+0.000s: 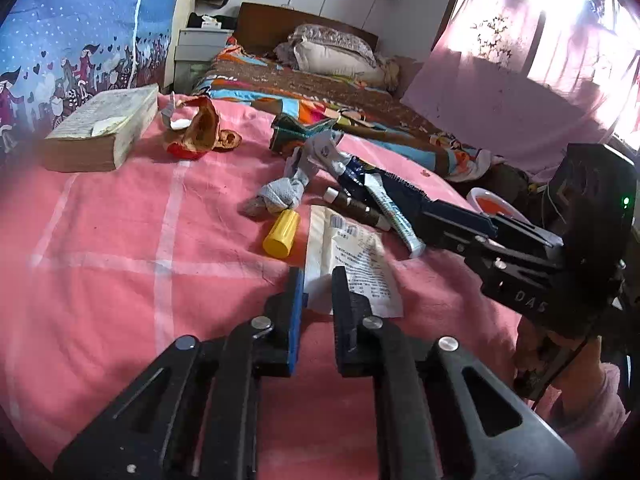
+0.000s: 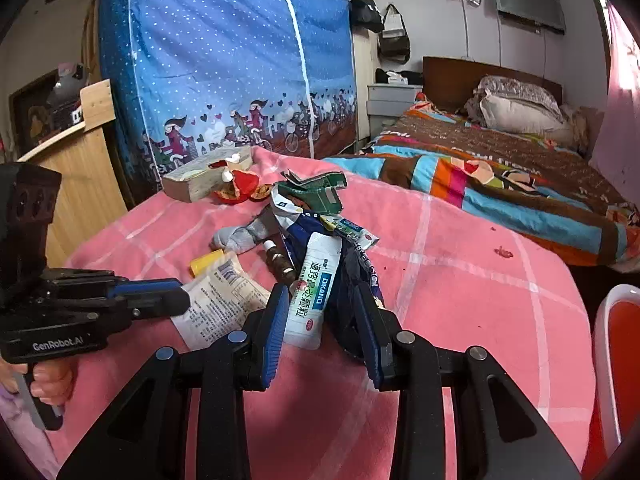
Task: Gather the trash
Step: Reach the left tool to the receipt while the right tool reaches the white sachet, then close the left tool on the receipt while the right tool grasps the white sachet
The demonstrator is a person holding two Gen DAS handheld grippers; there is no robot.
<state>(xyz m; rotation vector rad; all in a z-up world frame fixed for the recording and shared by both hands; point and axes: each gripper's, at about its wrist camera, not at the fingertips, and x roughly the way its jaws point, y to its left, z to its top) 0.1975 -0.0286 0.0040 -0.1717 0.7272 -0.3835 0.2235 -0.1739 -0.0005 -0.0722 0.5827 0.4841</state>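
The trash lies scattered on a pink checked cloth [image 1: 120,248] that covers a raised surface beside a bed [image 2: 500,152].

The left gripper [image 1: 318,280] is low over the cloth with its fingers released, a narrow gap between them. A flat white packet [image 1: 352,256] with printed text lies under and between the tips; the fingers have not closed on it. Just beyond the packet rests a yellow cap [image 1: 282,233], and past that a grey crumpled tissue [image 1: 280,194].

The right gripper [image 2: 322,312] is also released, its fingers spread on either side of a white sachet [image 2: 316,292] with green lettering and a dark blue wrapper [image 2: 352,280] next to it. Neither pad is clearly pressing them. A small brown vial [image 2: 280,262] lies just left of the sachet, and a torn green carton [image 2: 316,192] sits farther back.

At the far edge of the cloth a thick book [image 1: 100,128] lies flat, with reddish fruit peel [image 1: 200,128] just beside it. A red and white bin [image 2: 616,360] stands off the right edge.
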